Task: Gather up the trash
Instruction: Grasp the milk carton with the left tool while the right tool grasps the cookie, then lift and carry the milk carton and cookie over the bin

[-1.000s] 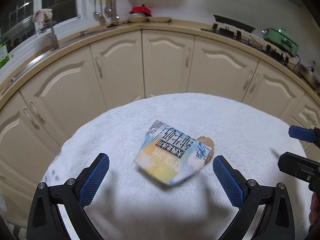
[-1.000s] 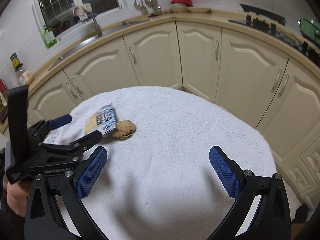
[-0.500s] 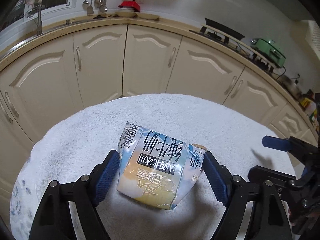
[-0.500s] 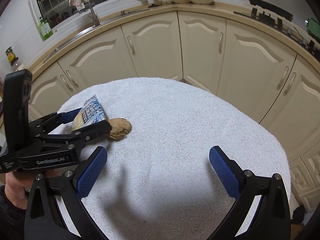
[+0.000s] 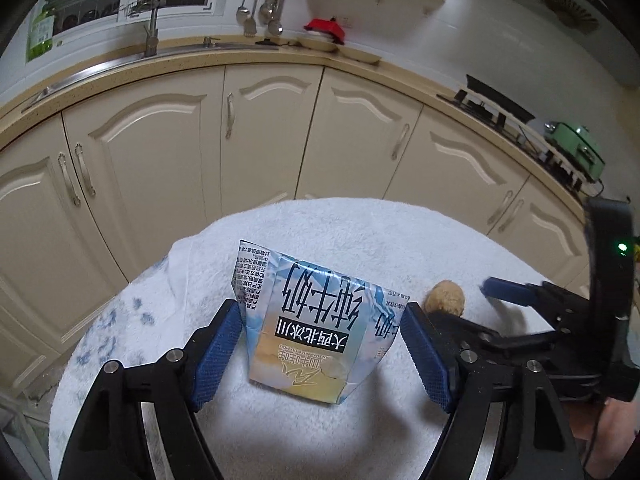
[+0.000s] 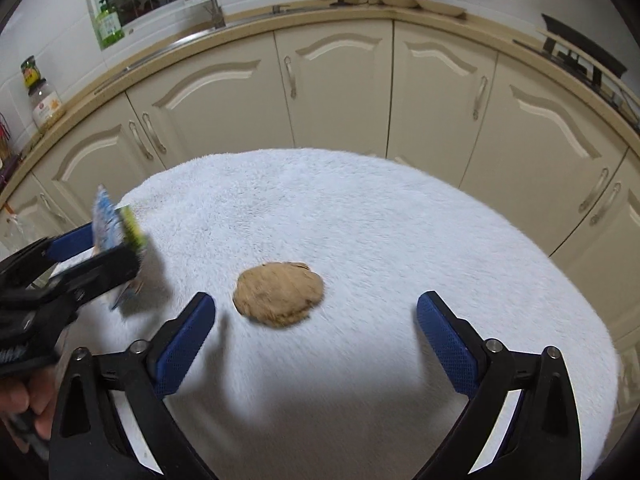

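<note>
The carton (image 5: 320, 328) is clamped upright in the left tongs (image 5: 320, 354), just closed on it for lifting. The right tongs (image 6: 316, 332), narrowing but apart, are placed around the nutshell (image 6: 279, 294) on the surface (image 6: 360, 208).

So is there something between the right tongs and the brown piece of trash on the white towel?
Nothing visible. The right tongs stand open with the brown piece just ahead of them on the towel, off to their left. The milk carton sits apart in the left tongs.

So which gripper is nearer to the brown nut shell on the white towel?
Right. The right gripper hangs just before the nut shell, jaws open and closing. The left gripper is beside it, around the milk carton.
</note>
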The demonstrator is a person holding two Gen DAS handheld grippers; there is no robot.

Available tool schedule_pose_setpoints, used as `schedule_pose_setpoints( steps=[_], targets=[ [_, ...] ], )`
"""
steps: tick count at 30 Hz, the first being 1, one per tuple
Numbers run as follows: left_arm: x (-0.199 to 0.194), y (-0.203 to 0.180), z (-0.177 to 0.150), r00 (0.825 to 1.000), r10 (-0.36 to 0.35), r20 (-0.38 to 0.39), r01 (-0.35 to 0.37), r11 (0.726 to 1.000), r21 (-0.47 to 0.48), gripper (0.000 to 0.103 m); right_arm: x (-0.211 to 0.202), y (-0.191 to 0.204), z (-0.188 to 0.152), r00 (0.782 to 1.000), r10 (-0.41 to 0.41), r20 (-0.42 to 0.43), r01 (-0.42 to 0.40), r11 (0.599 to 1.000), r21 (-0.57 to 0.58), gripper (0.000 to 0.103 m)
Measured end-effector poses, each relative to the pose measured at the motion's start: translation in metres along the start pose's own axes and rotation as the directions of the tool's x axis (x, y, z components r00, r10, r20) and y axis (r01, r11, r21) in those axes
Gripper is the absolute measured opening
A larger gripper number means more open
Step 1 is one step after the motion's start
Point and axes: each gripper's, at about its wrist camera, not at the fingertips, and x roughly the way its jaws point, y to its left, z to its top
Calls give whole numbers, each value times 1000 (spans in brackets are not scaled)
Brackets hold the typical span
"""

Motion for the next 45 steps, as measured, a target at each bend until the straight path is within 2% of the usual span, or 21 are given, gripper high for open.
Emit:
schedule_pose_setpoints(
  steps=[1,3,5,6,7,9,13,17,19,27,33,41,45],
  targets=[
    [3,2,2,1000,8,-1,-8,1000,3,76,2,4,1,1000,-23,12,24,1000,-20,90],
    [3,0,3,1000,4,4,-4,1000,3,76,3,9,1,999,-44,21,45,998,-49,77],
    [-1,0,3,1000,-1,14,1,1000,-1,76,-1,11,0,1000,-18,22,19,998,-56,53],
    [-2,-5,2,1000,0,19,0,1000,0,76,-2,12,0,1000,-12,22,13,998,-61,46],
    [0,-5,6,1000,-6,23,6,1000,-2,76,-4,13,-2,1000,-11,20,13,998,-69,45],
    [-10,-14,-8,999,-12,31,12,1000,-4,76,-8,11,-6,1000,8,21,-7,998,-63,45],
    [-20,-19,-13,999,-18,44,18,1000,-1,76,-21,2,-14,998,49,30,-49,999,-14,45],
    [-47,-32,-31,998,-25,64,25,1000,-2,76,-44,-3,-26,996,73,48,-74,997,14,45],
    [-58,-37,-36,997,-28,78,28,1000,4,76,-62,-7,-35,994,89,67,-92,995,35,45],
    [-138,-75,-96,988,-44,148,37,998,51,76,-147,-26,-61,975,121,184,-137,988,73,45],
    [-185,-116,-131,978,-82,190,63,993,104,76,-212,-46,-88,954,112,277,-143,985,95,45],
    [-236,-181,-174,958,-164,236,120,974,190,76,-296,-87,-134,918,47,394,-118,980,158,45],
    [-253,-209,-191,949,-214,233,159,959,233,76,-328,-111,-156,899,2,439,-101,974,202,45]
  ],
)
